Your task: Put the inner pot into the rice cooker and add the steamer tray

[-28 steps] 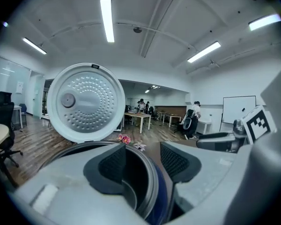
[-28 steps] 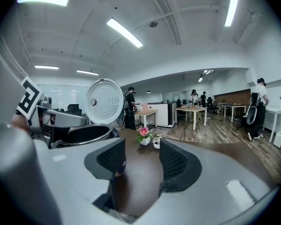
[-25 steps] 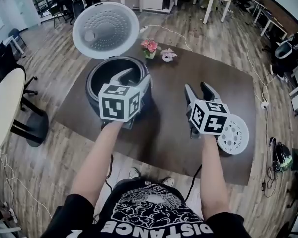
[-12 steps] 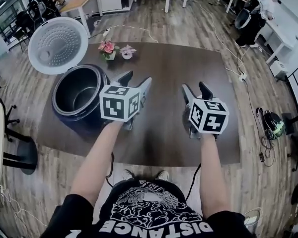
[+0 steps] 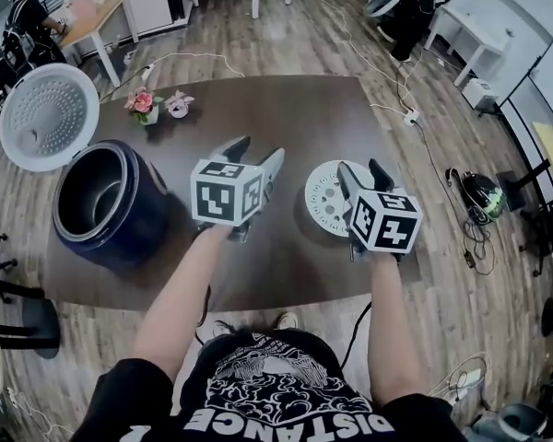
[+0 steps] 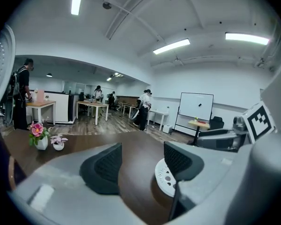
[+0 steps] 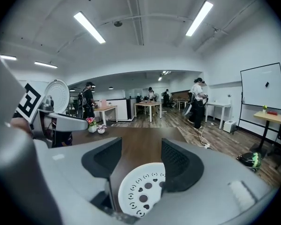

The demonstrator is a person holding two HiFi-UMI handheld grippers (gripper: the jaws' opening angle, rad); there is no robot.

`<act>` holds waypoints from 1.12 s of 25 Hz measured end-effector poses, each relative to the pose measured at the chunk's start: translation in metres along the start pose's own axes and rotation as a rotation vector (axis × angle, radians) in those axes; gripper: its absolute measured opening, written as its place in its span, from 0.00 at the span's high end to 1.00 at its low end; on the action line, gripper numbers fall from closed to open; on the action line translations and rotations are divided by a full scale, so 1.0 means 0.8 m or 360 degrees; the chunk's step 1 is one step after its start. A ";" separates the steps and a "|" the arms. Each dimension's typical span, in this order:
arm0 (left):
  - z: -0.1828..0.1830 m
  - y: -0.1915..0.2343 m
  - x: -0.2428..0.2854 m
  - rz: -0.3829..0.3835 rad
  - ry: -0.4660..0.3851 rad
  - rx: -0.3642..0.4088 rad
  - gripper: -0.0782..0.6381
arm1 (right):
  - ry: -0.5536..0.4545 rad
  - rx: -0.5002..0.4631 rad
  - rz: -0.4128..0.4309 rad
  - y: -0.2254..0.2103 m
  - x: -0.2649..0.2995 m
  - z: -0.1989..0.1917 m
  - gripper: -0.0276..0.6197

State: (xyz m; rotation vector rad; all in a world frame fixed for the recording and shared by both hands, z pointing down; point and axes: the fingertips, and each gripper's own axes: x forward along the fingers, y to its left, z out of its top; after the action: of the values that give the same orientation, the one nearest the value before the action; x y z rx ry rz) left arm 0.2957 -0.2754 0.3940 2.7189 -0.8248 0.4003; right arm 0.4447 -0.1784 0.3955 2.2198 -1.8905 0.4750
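The dark blue rice cooker [image 5: 106,212] stands at the table's left with its white lid [image 5: 46,127] tipped open; a grey metal lining shows inside. The white perforated steamer tray [image 5: 327,196] lies flat on the table. My left gripper [image 5: 256,150] hovers just left of the tray. My right gripper [image 5: 361,168] is over the tray's right edge. In the right gripper view the tray [image 7: 140,191] lies below the open right gripper [image 7: 140,161]. The left gripper [image 6: 141,161] sees the tray [image 6: 165,179] to its right. Both pairs of jaws have just been opening, with nothing between them.
Two small flower pots [image 5: 143,104] [image 5: 178,105] stand at the back left of the brown table [image 5: 258,109]. Cables and a dark helmet-like thing [image 5: 479,191] lie on the wooden floor to the right. Desks and people are far behind.
Both grippers have swung rightwards across the table, away from the rice cooker and up to the steamer tray. The tray now lies between them instead of right of the right gripper.
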 end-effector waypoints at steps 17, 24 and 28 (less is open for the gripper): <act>-0.112 -0.099 0.132 -0.0130 0.0328 -0.0148 0.49 | 0.0246 0.0180 -0.0085 -0.150 0.002 -0.113 0.55; -0.157 -0.100 0.162 -0.0094 0.0446 -0.0254 0.49 | 0.0378 0.0256 -0.0041 -0.173 0.021 -0.167 0.55; -0.174 -0.094 0.169 -0.0052 0.0498 -0.0303 0.49 | 0.0437 0.0315 -0.0019 -0.180 0.032 -0.189 0.59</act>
State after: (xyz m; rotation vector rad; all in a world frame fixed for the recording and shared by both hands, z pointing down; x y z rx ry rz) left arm 0.4213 -0.2360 0.5547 2.4086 -0.6919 0.6818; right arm 0.5719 -0.1254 0.5550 2.1458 -1.7523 0.9489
